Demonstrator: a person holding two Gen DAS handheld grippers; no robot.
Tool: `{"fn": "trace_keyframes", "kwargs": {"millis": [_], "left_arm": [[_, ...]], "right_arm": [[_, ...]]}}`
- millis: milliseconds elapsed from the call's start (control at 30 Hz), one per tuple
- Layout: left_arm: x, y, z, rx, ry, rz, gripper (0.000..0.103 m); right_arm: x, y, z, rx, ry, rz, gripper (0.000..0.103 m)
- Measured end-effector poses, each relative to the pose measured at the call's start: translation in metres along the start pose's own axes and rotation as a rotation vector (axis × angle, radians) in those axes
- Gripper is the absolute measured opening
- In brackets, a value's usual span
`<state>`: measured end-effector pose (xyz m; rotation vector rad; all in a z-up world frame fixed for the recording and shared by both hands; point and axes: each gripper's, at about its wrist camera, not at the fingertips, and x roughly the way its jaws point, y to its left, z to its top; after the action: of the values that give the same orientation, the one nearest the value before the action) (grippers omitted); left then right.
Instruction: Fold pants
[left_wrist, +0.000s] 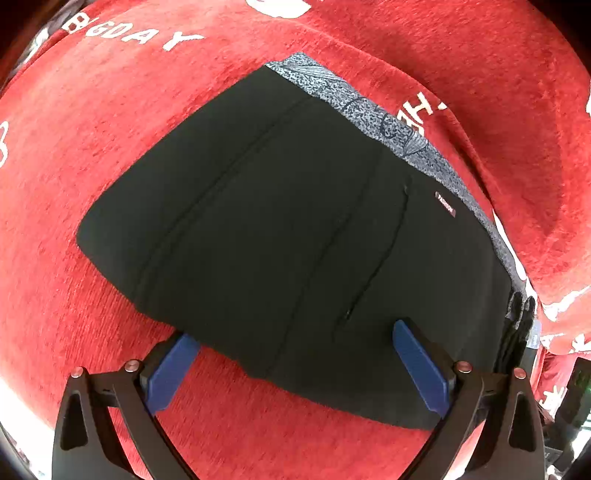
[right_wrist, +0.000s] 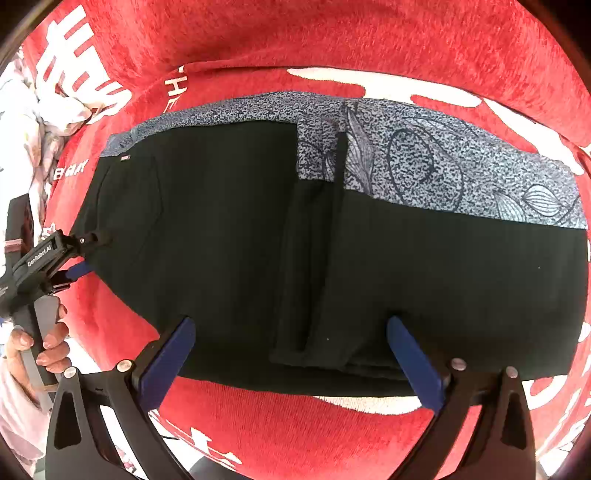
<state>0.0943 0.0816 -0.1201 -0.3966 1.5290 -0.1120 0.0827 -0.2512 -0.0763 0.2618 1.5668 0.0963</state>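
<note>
At the near hem of the black pants (right_wrist: 229, 236), both the right claw (right_wrist: 291, 350) and the left claw (left_wrist: 295, 343) gape empty, likely poised to pinch that edge. The pants lie flat on the red blanket (right_wrist: 332, 435), patterned waistband (right_wrist: 424, 166) farthest, so the fold can likely carry toward it.

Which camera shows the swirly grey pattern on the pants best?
The right wrist view shows it best: the grey patterned band runs wide along the far edge of the black pants, with its swirls and leaves clear. The left wrist view shows only a thin, slanted strip of it along the pants' far edge.
</note>
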Motion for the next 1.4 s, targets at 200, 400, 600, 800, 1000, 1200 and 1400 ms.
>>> {"fn": "trace_keyframes", "kwargs": {"millis": [200,400,600,800,1000,1200,1400], "left_arm": [[0.009,0.010,0.005,-0.057,0.005,-0.084,0.103],[0.001,0.019,0.013,-0.118,-0.018,-0.229,0.103],[-0.018,0.008,0.023,-0.109,-0.104,-0.344,0.103],[0.013,-0.002,0.028,-0.077,-0.043,-0.107,0.079],[-0.015,-0.058,0.014,0.242,-0.213,0.226,0.038],[-0.006,-0.124,-0.035,0.735,-0.426,0.599,0.036],[-0.009,-0.125,-0.048,0.833,-0.468,0.672,0.036]], "right_arm": [[0.001,-0.002,0.001,-0.001,0.010,0.010,0.103],[0.002,-0.001,0.002,-0.043,0.035,0.023,0.103],[0.000,-0.002,-0.003,-0.042,-0.005,0.028,0.103],[-0.007,0.008,-0.003,-0.077,-0.015,-0.022,0.103],[-0.066,0.029,0.028,-0.075,-0.127,0.082,0.103],[-0.083,0.084,0.097,-0.117,-0.025,0.314,0.103],[-0.049,0.185,0.136,-0.321,0.180,0.383,0.103]]}}
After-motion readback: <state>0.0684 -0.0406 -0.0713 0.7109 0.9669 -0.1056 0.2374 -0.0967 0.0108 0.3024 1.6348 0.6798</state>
